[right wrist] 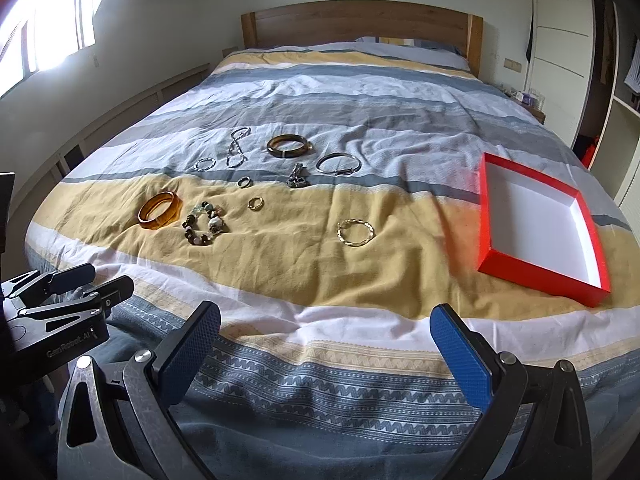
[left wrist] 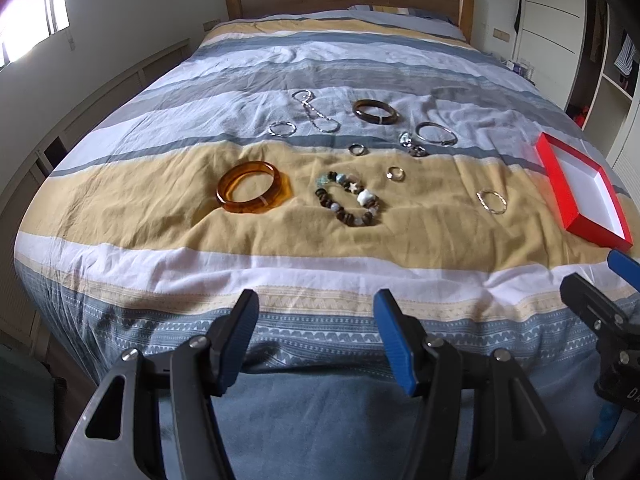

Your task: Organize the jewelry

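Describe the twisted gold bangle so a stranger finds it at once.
Start at the red tray on the bed's right side. On the yellow stripe just left of it lies the twisted gold bangle, alone. Unlike the thick amber bangle and beaded bracelet, it is thin wire.

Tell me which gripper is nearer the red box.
Right. The right gripper hovers at the bed's foot, just left of the red box; the left gripper is farther left, beyond it.

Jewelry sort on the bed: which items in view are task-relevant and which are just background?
Task items:
- amber bangle
- dark brown bangle
- beaded bracelet
- twisted gold bangle
- silver bangle
- two rings
- chain
- red tray, empty
- left gripper and right gripper, both open

Background:
- headboard
- window
- wardrobe shelves
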Demonstrator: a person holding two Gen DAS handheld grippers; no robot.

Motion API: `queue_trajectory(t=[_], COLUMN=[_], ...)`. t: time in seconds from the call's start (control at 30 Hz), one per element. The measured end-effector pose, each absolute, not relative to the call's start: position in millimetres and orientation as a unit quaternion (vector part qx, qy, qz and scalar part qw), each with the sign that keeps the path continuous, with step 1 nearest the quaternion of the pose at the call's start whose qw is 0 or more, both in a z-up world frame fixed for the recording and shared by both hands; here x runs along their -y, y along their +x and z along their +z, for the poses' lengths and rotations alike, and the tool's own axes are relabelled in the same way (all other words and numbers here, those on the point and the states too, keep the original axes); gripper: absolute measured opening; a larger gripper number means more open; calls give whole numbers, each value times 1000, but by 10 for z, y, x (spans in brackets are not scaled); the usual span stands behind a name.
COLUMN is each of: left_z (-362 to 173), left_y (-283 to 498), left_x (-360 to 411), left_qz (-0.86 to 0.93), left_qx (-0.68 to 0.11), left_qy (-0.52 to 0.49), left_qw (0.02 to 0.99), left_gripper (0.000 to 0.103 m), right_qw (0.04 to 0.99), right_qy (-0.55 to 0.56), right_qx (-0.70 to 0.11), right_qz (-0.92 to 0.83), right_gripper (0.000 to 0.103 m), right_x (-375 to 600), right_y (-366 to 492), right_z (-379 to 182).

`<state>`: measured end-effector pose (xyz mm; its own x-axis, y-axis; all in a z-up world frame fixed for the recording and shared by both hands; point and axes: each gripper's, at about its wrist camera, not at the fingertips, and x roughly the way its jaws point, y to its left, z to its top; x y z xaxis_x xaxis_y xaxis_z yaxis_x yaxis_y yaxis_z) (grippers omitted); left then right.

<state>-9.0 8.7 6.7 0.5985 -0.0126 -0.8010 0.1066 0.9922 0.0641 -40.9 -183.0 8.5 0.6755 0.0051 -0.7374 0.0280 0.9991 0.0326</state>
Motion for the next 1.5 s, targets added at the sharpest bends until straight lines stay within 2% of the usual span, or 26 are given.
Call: queue_trajectory(t=[0.47, 0.73, 0.93, 1.5], left_z=[28, -11, -14, -386], left_y=[-6, 159, 409, 1271], left_x=[-168, -454, -423, -12], left_qz=[-20, -23, -51, -84], left_qx=[-451, -463, -467, -508], left_qy=[40, -16, -35, -60], left_qw=[891, 886, 882, 855], left_gripper=[58, 58, 58, 58], right_qw=[906, 898, 889, 864], right_qy=[20, 28, 53, 58], right_qx=[-424, -439, -453, -499], right_qz=[-4, 18, 21, 44], right_gripper=[102, 76, 66, 66], right_x=[1876, 1970, 2164, 2319], right_y=[-292, -100, 179, 1062], right_z=[37, 14, -109, -633])
